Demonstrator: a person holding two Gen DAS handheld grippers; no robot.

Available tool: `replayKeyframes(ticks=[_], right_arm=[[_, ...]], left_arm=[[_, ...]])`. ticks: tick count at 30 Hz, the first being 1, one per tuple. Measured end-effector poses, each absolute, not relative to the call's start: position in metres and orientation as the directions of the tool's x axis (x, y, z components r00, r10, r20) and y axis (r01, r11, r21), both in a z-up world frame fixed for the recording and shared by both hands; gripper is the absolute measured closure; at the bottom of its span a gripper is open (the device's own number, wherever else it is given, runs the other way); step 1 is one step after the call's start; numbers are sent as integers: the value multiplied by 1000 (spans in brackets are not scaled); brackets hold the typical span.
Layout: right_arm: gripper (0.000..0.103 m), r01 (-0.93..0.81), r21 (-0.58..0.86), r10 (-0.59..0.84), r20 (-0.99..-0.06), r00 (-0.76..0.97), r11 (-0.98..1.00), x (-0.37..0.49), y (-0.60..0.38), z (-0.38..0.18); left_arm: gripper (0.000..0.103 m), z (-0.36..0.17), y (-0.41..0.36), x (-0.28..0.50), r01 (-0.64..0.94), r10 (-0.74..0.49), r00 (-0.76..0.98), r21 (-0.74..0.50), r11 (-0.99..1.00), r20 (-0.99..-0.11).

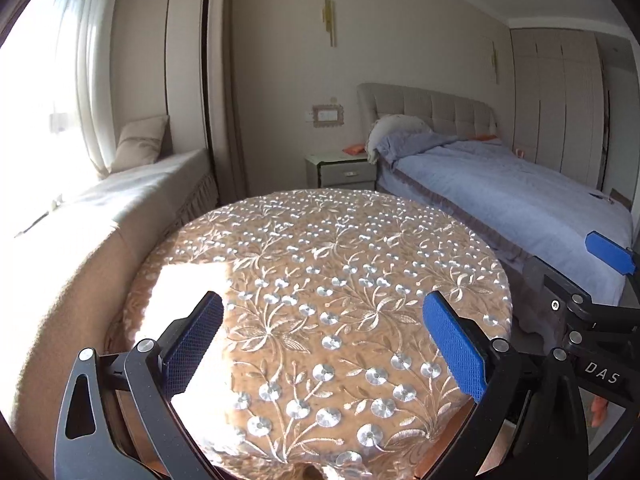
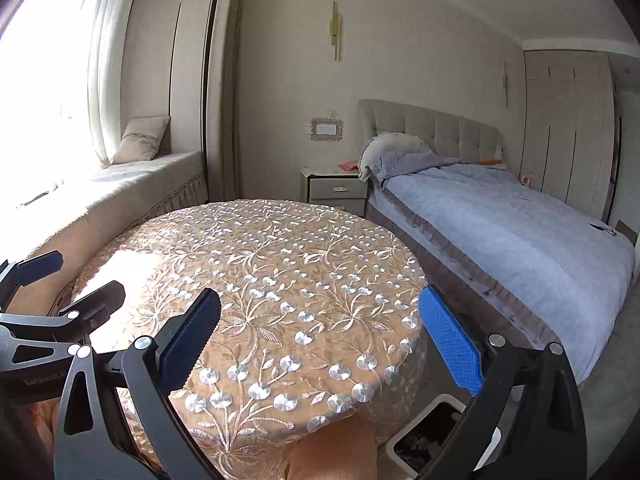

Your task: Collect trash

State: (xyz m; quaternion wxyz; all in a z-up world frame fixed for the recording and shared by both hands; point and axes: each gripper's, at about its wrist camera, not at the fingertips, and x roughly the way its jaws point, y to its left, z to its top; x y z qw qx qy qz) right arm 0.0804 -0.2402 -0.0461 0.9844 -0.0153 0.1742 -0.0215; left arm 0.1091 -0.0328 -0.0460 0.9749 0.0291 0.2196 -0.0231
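no trash is held: the left gripper (image 1: 322, 340) and the right gripper (image 2: 320, 338) are both spread wide over the round table under a beige cloth embroidered with silver flowers (image 1: 320, 248), on which no litter is seen. the white square-rimmed bin with dark contents (image 2: 432, 436) stands on the floor just beside the table, below the right gripper. the collecting seems either finished or unstarted; a search for litter is likely called for. a blue-covered bed (image 2: 520, 240) lies beyond.

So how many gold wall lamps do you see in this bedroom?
2. One gold wall lamp hangs on the wall left of the headboard, above the nightstand. The other hangs on the headboard's right, near the wardrobe. Others may be out of view.
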Motion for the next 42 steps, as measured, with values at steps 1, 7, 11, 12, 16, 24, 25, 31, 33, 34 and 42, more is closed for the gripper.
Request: replayKeyframes(ticks=[1, 7, 11, 12, 16, 24, 25, 31, 33, 34, 42], right_arm=[[4, 36, -38, -47, -337, 940, 999, 79, -238, -45], [4, 10, -15, -14, -321, 947, 1000, 70, -230, -41], [4, 1, -23, -8, -313, 950, 1000, 67, -225, -39], [4, 4, -25, -11, -307, 952, 1000, 66, -225, -38], [4, 1, -16, -6, -308, 951, 1000, 67, -226, -40], [4, 1, -2, -1, -310, 951, 1000, 66, -230, -40], [4, 1, -2, -1, -310, 951, 1000, 66, -231, -40], [4, 3, 3, -2, -303, 953, 1000, 66, -233, -40], [4, 2, 0, -2, -303, 953, 1000, 66, -234, -40], [4, 3, -3, -4, -302, 953, 1000, 66, -234, -40], [4, 1, -8, -3, -301, 954, 1000, 67, -232, -39]], left_arm=[[5, -45, -30, 107, 55, -32, 903, 41, 998, -428], [5, -41, -22, 96, 4, 17, 913, 53, 999, -407], [5, -39, -24, 91, -15, 45, 916, 77, 997, -399], [5, -39, -24, 91, -14, 45, 916, 79, 997, -399], [5, -39, -25, 91, -8, 41, 915, 84, 996, -401], [5, -37, -29, 91, -12, 46, 916, 88, 996, -398], [5, -38, -29, 92, -11, 45, 916, 87, 996, -399], [5, -37, -27, 92, 0, 29, 917, 72, 997, -398], [5, -37, -27, 91, -1, 30, 918, 74, 997, -394], [5, -37, -27, 91, -1, 31, 919, 75, 997, -394], [5, -37, -25, 92, -8, 35, 919, 71, 997, -394]])
